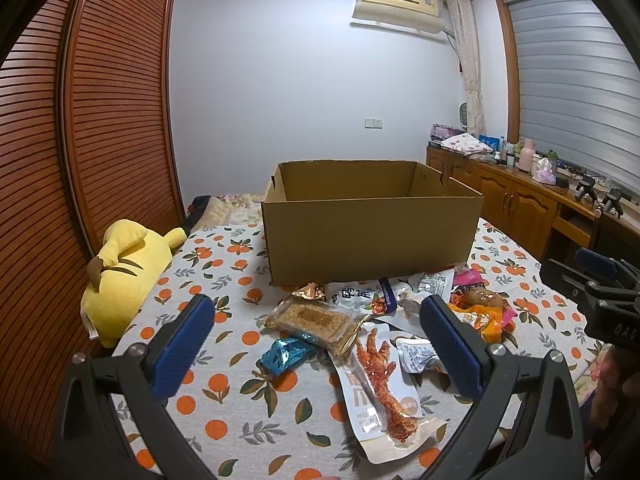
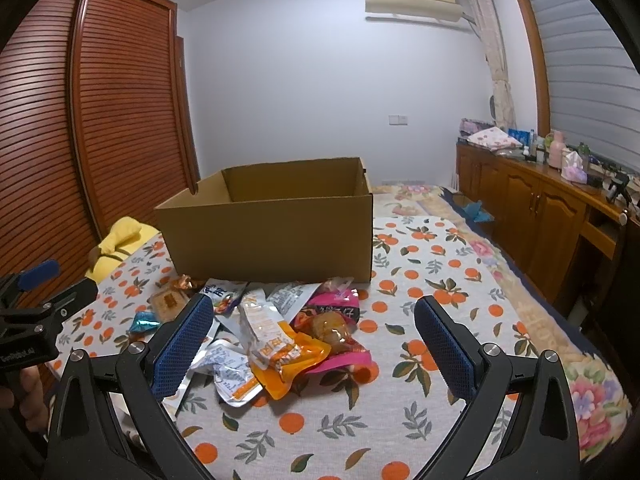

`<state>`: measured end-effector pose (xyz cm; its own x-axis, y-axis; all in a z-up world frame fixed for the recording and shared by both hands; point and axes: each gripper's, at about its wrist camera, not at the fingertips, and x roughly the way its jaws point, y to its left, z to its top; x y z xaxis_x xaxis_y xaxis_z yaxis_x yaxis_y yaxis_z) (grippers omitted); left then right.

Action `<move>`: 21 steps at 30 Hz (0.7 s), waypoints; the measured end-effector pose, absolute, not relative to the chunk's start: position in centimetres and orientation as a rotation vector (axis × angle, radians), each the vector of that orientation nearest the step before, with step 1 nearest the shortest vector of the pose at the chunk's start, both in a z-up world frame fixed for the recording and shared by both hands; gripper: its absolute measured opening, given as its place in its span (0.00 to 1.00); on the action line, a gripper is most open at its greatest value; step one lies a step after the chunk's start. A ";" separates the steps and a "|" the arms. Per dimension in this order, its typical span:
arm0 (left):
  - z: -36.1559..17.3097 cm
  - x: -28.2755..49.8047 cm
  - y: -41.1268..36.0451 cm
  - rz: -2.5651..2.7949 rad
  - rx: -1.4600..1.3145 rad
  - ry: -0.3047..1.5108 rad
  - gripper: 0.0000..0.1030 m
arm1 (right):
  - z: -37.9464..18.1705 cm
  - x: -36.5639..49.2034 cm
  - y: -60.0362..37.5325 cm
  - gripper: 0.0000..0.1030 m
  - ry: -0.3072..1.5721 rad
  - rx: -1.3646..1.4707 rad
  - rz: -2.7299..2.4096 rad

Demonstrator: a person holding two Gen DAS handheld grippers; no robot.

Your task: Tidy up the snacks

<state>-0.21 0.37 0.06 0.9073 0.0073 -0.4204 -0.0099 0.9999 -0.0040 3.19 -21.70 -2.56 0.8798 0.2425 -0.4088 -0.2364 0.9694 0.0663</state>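
An open brown cardboard box (image 1: 372, 232) stands on the bed; it also shows in the right wrist view (image 2: 272, 236). A heap of snack packets lies in front of it: a clear-wrapped brown cake (image 1: 316, 322), a blue foil packet (image 1: 286, 354), a chicken-foot pouch (image 1: 380, 384), an orange pouch (image 2: 280, 354) and a pink pouch (image 2: 336, 308). My left gripper (image 1: 316, 346) is open and empty, just before the heap. My right gripper (image 2: 314, 344) is open and empty, with the orange and pink pouches between its fingers' line of sight.
The bed has an orange-print cover (image 2: 432, 280). A yellow plush toy (image 1: 128, 276) lies at the left edge by the slatted wardrobe (image 1: 100, 120). A wooden cabinet (image 2: 532, 208) with clutter runs along the right wall.
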 end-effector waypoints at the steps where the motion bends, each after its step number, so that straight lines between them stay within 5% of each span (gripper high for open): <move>1: 0.1 -0.2 0.4 0.010 -0.006 0.436 1.00 | -2.6 3.2 -21.7 1.00 0.428 0.016 0.250; 21: -0.2 0.0 0.3 0.009 -0.002 0.437 1.00 | -2.6 3.3 -21.9 1.00 0.428 0.020 0.246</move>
<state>0.05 0.31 -0.17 0.9061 0.0080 -0.4230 -0.0089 1.0000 0.0000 3.27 -21.90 -2.56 0.8809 0.2399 -0.4081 -0.2314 0.9703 0.0708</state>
